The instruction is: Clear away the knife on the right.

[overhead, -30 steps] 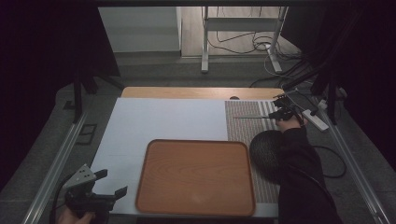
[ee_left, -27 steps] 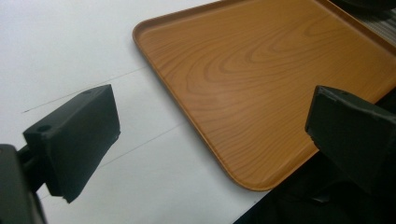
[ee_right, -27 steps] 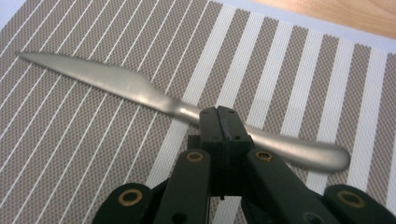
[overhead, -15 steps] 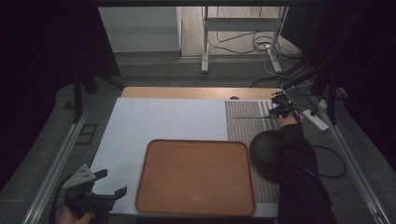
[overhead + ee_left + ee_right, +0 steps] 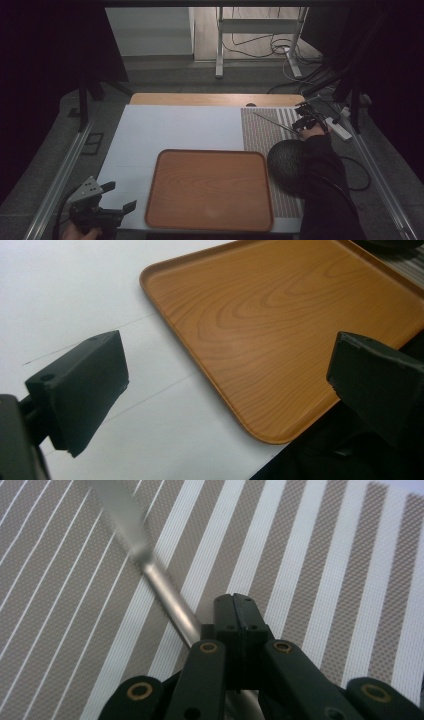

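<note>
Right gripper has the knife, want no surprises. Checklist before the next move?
1. Right gripper shut on knife handle: ok.
2. Grip centred: cannot tell; the handle runs along the jaws' left side.
3. Knife blade over the striped mat, nothing in its way: ok.
4. Tray bare, ready to receive: ok.
5. Left gripper open, off the tray's near-left corner: ok.
6. Dark bowl beside the right forearm, may snag: not ok.

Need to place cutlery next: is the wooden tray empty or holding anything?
Empty. The wooden tray shows bare wood grain across its whole surface in the high view and left gripper view; nothing lies on it.
</note>
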Tool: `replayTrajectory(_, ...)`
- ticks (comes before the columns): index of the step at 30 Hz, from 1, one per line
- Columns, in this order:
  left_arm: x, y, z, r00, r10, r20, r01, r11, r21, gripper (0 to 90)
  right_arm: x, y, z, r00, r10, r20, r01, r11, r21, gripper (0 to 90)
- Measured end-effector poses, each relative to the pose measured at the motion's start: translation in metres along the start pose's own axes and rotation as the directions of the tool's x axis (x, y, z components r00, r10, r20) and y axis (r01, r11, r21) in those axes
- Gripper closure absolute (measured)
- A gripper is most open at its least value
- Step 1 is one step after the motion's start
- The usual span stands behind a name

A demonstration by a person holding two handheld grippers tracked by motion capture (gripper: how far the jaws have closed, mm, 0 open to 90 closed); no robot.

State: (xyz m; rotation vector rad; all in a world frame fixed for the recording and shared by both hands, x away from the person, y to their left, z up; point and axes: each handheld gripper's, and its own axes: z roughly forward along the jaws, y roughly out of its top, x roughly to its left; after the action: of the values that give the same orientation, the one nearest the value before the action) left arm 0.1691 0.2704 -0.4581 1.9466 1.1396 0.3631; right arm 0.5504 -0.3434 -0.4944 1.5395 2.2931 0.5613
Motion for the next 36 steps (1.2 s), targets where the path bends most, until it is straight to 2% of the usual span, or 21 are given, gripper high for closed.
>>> replayTrajectory(5,0.000,0.000,0.000,1.0000,0.001,0.000,-0.001,1.0000,0.001,3.1,0.002,-0.006,-0.005,0.9991,-0.037,-0.020,0.038,0.999,0.034,89.9)
replayTrajectory(10,0.000,0.001,0.001,1.0000,0.003,-0.001,-0.003,1.0000,0.003,3.1,0.005,-0.009,-0.009,0.9983,-0.043,-0.040,0.045,0.997,0.062,89.9)
replayTrajectory(16,0.000,0.000,0.000,1.0000,0.001,0.000,-0.001,1.0000,0.001,3.1,0.015,-0.009,-0.012,0.9946,-0.075,-0.072,0.083,0.989,0.118,89.9)
replayTrajectory(19,0.000,0.000,0.001,1.0000,0.002,0.000,-0.002,1.0000,0.001,3.1,0.015,-0.008,-0.012,0.9936,-0.084,-0.076,0.093,0.988,0.127,89.8)
replayTrajectory(21,0.000,0.000,0.000,1.0000,0.001,-0.001,-0.001,1.0000,0.001,3.1,0.013,-0.006,-0.013,0.9947,-0.065,-0.080,0.074,0.991,0.114,89.7)
replayTrajectory(22,0.000,0.000,0.000,1.0000,0.000,-0.001,0.000,1.0000,0.001,3.1,0.010,-0.003,-0.017,0.9968,-0.042,-0.068,0.046,0.997,0.060,81.9)
replayTrajectory(23,0.000,0.000,0.001,1.0000,0.000,-0.002,0.000,1.0000,0.002,3.1,0.010,-0.003,-0.017,0.9968,-0.042,-0.068,0.046,0.997,0.060,81.9)
replayTrajectory(25,0.001,0.001,0.001,1.0000,-0.002,-0.001,0.002,1.0000,0.003,3.1,0.008,0.001,-0.021,0.9974,-0.014,-0.070,0.015,1.000,0.017,69.9)
replayTrajectory(26,0.001,0.001,0.001,1.0000,-0.002,-0.001,0.002,1.0000,0.003,3.2,0.007,0.003,-0.023,0.9980,-0.006,-0.062,0.006,1.000,-0.001,54.8)
replayTrajectory(28,0.001,0.001,0.001,1.0000,-0.003,-0.001,0.003,1.0000,0.004,3.2,0.008,0.006,-0.021,0.9982,0.010,-0.059,-0.010,1.000,0.004,38.6)
replayTrajectory(29,0.001,0.001,0.001,1.0000,-0.003,-0.001,0.003,1.0000,0.004,3.2,0.008,0.006,-0.021,0.9982,0.010,-0.059,-0.010,1.000,0.004,38.6)
replayTrajectory(30,0.001,0.001,0.001,1.0000,-0.003,-0.001,0.003,1.0000,0.004,3.2,0.009,0.007,-0.020,0.9988,0.014,-0.047,-0.014,1.000,0.001,31.8)
replayTrajectory(31,0.000,0.001,0.001,1.0000,-0.003,-0.002,0.003,1.0000,0.004,3.2,0.011,0.010,-0.019,0.9992,0.008,-0.039,-0.008,1.000,0.001,19.6)
replayTrajectory(32,0.000,0.001,0.001,1.0000,-0.002,-0.002,0.002,1.0000,0.005,3.2,0.011,0.010,-0.019,0.9992,0.008,-0.039,-0.008,1.000,0.001,19.6)
replayTrajectory(35,0.001,0.001,0.001,1.0000,-0.003,-0.001,0.003,1.0000,0.005,3.2,0.017,0.014,-0.017,1.0000,0.004,-0.009,-0.004,1.000,-0.015,3.8)
replayTrajectory(36,0.001,0.001,0.001,1.0000,-0.003,-0.001,0.003,1.0000,0.005,3.2,0.018,0.016,-0.016,0.9999,0.006,-0.014,-0.006,1.000,-0.007,1.2)
